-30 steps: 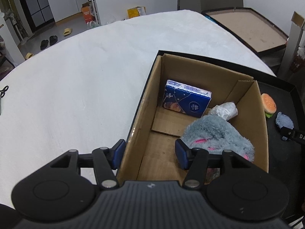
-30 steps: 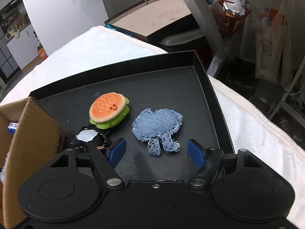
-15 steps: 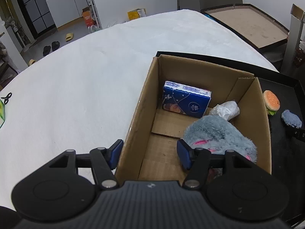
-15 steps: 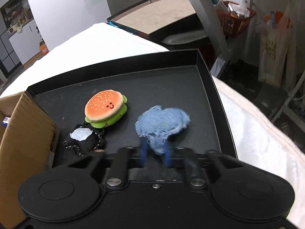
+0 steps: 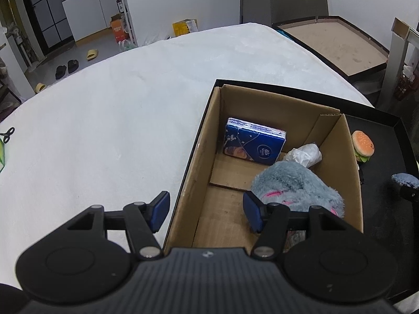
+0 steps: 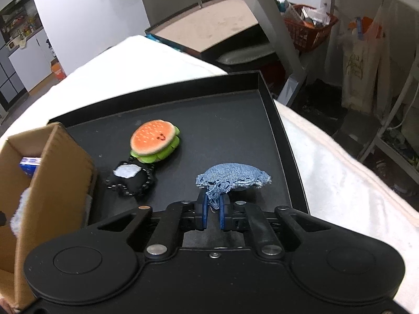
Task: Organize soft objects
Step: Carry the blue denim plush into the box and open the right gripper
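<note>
Denim toy [image 6: 233, 176] pinched by its tail between right gripper's [image 6: 212, 210] jaws

Blue denim toy [image 6: 233, 175]; orange-green burger plush [image 6: 154, 141] (smiley face).

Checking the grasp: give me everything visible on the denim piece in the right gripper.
The denim piece is a small, soft-looking pad of faded blue denim with frayed edges, rounded on top, with a narrow tab hanging below. The right gripper is shut on that tab, blue pads either side. The rounded body bunches up beyond the fingertips, apparently lifted just above the black tray; contact underneath is unclear. It sits right of the burger plush, apart from it. The left wrist view shows only a blurred edge.
</note>
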Demonstrator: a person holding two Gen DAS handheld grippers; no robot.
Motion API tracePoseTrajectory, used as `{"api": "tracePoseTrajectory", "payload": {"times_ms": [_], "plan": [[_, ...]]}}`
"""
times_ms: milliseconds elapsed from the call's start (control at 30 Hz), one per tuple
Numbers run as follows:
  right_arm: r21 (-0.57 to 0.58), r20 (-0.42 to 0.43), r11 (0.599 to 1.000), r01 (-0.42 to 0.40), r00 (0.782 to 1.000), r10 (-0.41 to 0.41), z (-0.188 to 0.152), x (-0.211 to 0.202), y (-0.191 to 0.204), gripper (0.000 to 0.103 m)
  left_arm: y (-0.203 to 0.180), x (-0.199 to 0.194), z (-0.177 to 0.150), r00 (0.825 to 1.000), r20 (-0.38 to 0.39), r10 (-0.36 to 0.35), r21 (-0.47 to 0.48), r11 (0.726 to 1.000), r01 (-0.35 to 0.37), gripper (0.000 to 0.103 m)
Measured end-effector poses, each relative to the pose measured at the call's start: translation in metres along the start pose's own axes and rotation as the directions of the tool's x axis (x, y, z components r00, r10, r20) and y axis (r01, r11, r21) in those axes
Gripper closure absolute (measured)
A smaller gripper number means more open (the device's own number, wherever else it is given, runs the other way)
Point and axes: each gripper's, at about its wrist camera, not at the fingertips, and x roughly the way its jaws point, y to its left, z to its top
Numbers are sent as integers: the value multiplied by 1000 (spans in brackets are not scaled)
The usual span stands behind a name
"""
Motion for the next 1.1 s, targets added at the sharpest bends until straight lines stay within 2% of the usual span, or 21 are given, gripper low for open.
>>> {"api": "tracePoseTrajectory", "payload": {"times_ms": [433,1100], "plan": [[-16,59,1000,-19,998,20,5,-48,26,95,13,-6,-4,998,-7,-66,-28,997,66,43],[-143,116,990,-15,993,32,12,-92,101,95,40,-12,-10,983,-16,-183,-106,978,181,43]]}}
